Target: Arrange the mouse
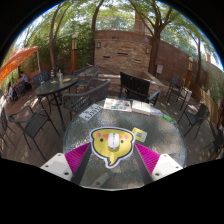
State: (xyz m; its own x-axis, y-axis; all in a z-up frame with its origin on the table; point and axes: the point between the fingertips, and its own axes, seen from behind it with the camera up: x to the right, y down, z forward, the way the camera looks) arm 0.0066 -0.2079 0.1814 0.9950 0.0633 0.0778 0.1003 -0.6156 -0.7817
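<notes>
A patio spreads out beyond the jaws, closed at the back by a brick wall (120,45) under tall trees (150,18). Off to the left beyond the fingers stands a round dark table (55,88) ringed by metal chairs (35,122), with a few small things on top too small to make out. Further ahead, near the wall, sits a dark box-shaped unit (135,85), and more chairs (190,115) stand to the right of it.

Nearer, the gripper hovers over a round glass-topped table (112,172). On its far side, well ahead of the fingers, lie a few flat printed sheets or booklets (118,104); what they say cannot be read.

The gripper (112,158) has its jaws released and spread wide, the two magenta pads (78,156) showing on the inner faces at either side. Between the fingers, toward their tips, rests the mouse (112,144), a yellow one with a pale centre and a dark marking, lying on the glass on its own. A clear gap shows between it and each pad, so neither finger touches it.
</notes>
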